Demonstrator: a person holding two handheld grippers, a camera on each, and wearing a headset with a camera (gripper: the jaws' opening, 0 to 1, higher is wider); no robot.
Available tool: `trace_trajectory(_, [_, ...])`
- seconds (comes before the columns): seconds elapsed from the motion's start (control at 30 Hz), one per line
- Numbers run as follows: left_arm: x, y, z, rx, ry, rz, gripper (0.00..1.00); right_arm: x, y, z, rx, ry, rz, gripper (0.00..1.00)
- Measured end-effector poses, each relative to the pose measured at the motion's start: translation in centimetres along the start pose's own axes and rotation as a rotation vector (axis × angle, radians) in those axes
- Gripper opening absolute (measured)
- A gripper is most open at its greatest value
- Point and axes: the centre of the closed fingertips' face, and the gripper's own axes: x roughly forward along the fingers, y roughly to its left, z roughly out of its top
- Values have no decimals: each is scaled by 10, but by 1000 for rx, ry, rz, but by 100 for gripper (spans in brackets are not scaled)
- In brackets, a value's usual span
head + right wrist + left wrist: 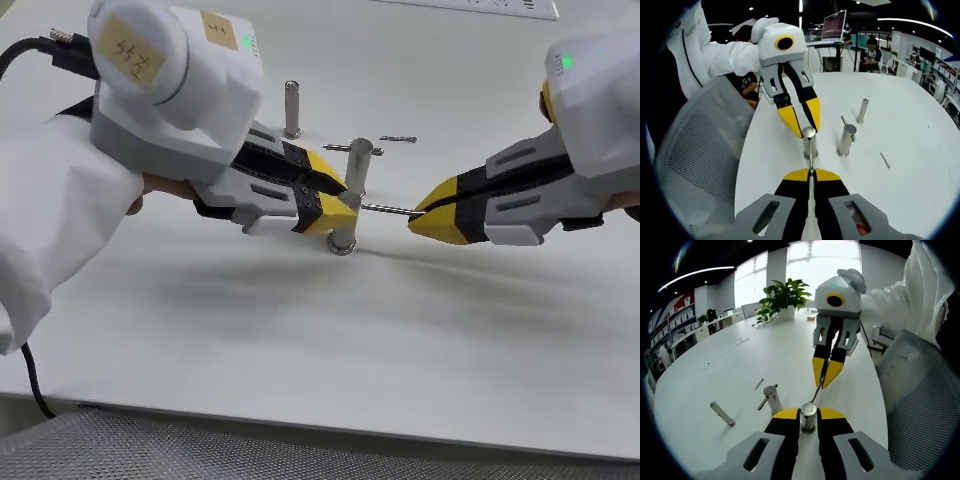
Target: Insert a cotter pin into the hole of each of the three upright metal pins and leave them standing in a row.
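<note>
Workbench scene, centred on the nearest pin (342, 238) of three upright metal pins on the white table (300, 340). We see the left gripper (335, 205) closed on this pin. The right gripper (425, 215) pinches a cotter pin (385, 209) held level, its tip at the pin's side; we cannot tell whether it has entered the hole. Just behind stands a second pin (358, 168) with a fitted cotter pin (338, 148) across it. A third pin (292, 108) stands farther back, with a loose cotter pin (398, 139) lying near.

The first pin (342, 240) stands on the desk (300, 330) inside the left gripper (343, 203). The cotter pin (388, 209) in the right gripper (418, 213) touches it. A second pin (357, 172) stands just behind the left gripper, and a third pin (292, 108) stands farther back.
</note>
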Motion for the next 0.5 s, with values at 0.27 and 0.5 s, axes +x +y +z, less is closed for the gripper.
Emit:
trace_trajectory(0.27, [0, 3, -1, -33, 0, -1, 10, 1, -5, -5, -8, 6, 8, 0])
trace_trajectory(0.5, [0, 7, -4, -45, -1, -4, 10, 2, -4, -3, -8, 0, 12, 0])
